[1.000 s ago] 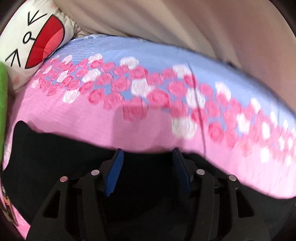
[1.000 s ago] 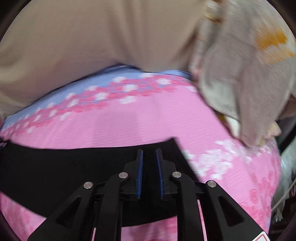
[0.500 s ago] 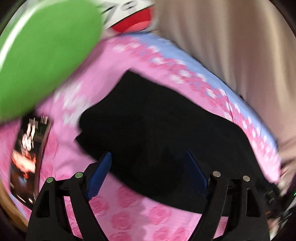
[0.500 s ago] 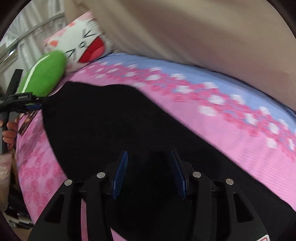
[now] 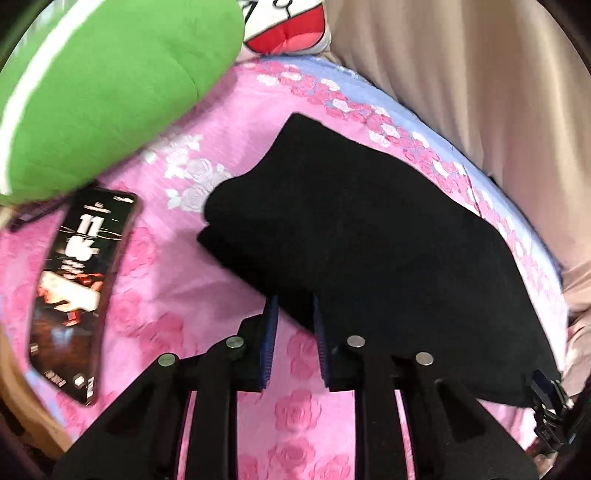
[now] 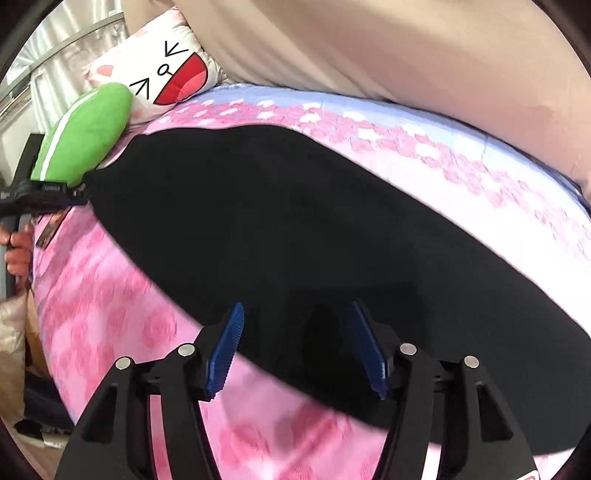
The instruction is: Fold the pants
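Black pants [image 5: 369,236] lie flat on a pink flowered bedspread [image 5: 162,288], folded into a long strip. In the left wrist view my left gripper [image 5: 293,306] has its blue pads narrowed around the near edge of the pants at one end. In the right wrist view the pants [image 6: 295,229] stretch away to the left, and my right gripper [image 6: 293,314] is open with its pads wide apart over the near end of the cloth. The left gripper [image 6: 44,194] shows small at the far end of the pants.
A green plush cushion [image 5: 99,85] and a white cartoon-face pillow [image 5: 291,26] lie at the head of the bed. A phone [image 5: 77,288] lies on the bedspread left of the pants. A beige curtain [image 5: 480,92] hangs along the far side.
The left gripper swung round to the end of the pants and narrowed from wide open onto the cloth edge. The right gripper opened from nearly shut and turned left along the pants.
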Tool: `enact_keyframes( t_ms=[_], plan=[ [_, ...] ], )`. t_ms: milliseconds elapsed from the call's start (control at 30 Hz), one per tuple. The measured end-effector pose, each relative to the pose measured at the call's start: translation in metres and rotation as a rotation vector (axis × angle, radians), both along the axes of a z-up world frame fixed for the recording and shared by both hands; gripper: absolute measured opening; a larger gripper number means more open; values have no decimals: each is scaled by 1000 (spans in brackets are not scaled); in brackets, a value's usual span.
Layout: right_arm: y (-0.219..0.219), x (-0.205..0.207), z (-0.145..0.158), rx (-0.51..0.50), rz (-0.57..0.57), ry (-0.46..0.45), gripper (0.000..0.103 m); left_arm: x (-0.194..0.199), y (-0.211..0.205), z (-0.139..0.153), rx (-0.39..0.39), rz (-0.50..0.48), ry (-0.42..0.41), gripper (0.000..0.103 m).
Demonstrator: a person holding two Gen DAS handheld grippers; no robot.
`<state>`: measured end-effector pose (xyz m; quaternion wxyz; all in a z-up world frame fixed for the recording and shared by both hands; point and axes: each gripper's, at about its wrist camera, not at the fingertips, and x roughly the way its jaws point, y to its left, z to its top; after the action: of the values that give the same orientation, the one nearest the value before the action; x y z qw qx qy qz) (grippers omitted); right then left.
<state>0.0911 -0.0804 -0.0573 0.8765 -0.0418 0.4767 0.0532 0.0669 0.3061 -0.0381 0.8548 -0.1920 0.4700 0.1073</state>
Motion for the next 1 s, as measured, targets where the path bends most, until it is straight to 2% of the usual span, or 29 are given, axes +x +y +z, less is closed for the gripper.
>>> enact_keyframes(
  t_ms=[67, 133, 167, 233, 267, 300, 367, 433, 500, 533, 567, 600, 667, 767, 833, 933, 1000],
  plan=[
    [4, -10, -2, -1, 43, 4, 64, -7, -11, 15, 63, 20, -32, 25],
    [8, -9, -7, -2, 71, 4, 63, -8, -24, 28, 74, 10, -65, 38],
    [8, -6, -13, -8, 74, 21, 47, -9, -30, 32, 74, -3, -76, 39],
    [9, -4, -21, -77, 70, 21, 31, -8, -51, 41, 68, -41, -90, 40],
    [7, -9, -18, -69, 82, 30, 13, -9, -61, 45, 63, -63, -95, 40],
    [2, -17, -14, -47, 87, 45, 9, -10, -70, 46, 60, -78, -97, 42],
    [-13, -30, -10, -1, 79, 58, 7, -8, -90, 46, 67, -121, -102, 50],
    [-38, -46, -4, 70, 26, 41, 8, -4, -117, 41, 89, -157, -90, 53],
    [-84, -77, 17, 85, -108, -33, 34, 0, -142, 37, 101, -193, -88, 54],
    [-107, -92, 27, 69, -184, -80, 57, 1, -155, 35, 109, -216, -88, 55],
    [-131, -108, 36, 44, -264, -123, 61, 1, -171, 34, 121, -239, -92, 57],
    [-159, -123, 44, 15, -355, -156, 61, 1, -183, 33, 134, -252, -101, 63],
    [-223, -151, 57, -37, -570, -184, 61, 2, -209, 31, 184, -272, -114, 66],
    [-303, -179, 66, -105, -772, -206, 62, 3, -253, 26, 264, -312, -130, 72],
    [-336, -181, 61, -142, -827, -172, 61, 4, -270, 22, 291, -334, -133, 75],
    [-372, -175, 41, -119, -847, -108, 61, 3, -295, 16, 366, -354, -129, 75],
    [-382, -173, 30, -88, -839, -86, 44, 5, -306, 12, 383, -370, -115, 75]
  ],
)
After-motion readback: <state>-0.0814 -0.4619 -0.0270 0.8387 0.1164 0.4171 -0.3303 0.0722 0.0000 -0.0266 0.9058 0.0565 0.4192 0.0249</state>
